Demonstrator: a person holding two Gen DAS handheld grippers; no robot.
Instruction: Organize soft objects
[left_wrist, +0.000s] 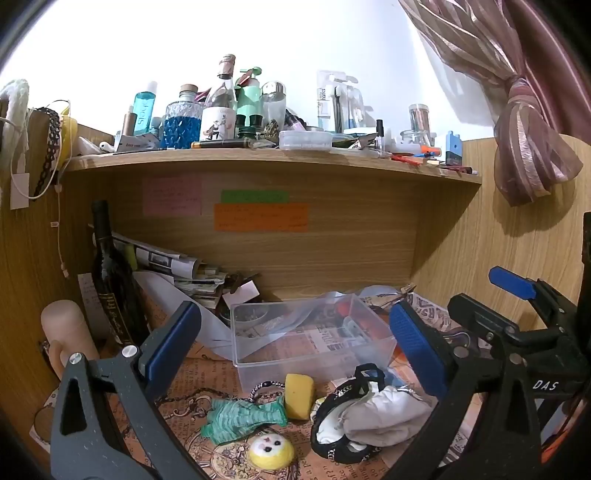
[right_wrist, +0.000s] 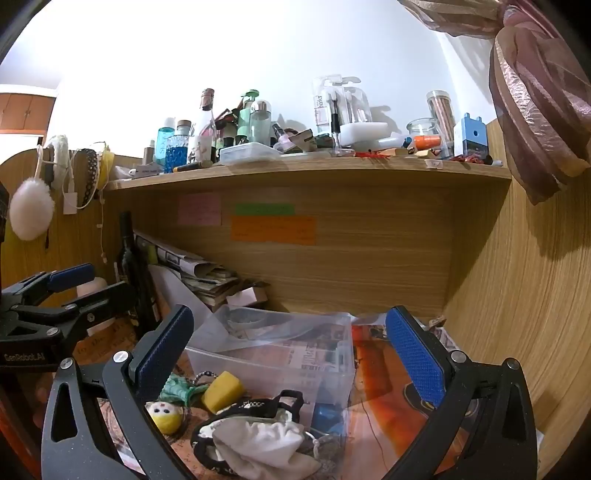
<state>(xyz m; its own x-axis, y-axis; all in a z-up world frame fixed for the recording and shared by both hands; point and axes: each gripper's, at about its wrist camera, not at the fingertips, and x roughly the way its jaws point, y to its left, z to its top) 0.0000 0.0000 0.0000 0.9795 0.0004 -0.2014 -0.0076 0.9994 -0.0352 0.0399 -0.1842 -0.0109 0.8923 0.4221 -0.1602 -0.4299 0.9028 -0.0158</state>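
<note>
Your left gripper (left_wrist: 295, 339) and right gripper (right_wrist: 291, 350) both hover with fingers wide, holding nothing. The sponge (left_wrist: 298, 396), green cloth (left_wrist: 242, 417) and white cloth (left_wrist: 384, 417) lie just before the bin (left_wrist: 314, 365), mid-desk.

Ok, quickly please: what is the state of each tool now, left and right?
Left tool: open, holding nothing.
Right tool: open, holding nothing.

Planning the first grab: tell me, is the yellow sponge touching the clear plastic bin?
Cannot tell. In the left wrist view, the yellow sponge sits directly before the clear plastic bin; no plain gap or contact.
</note>
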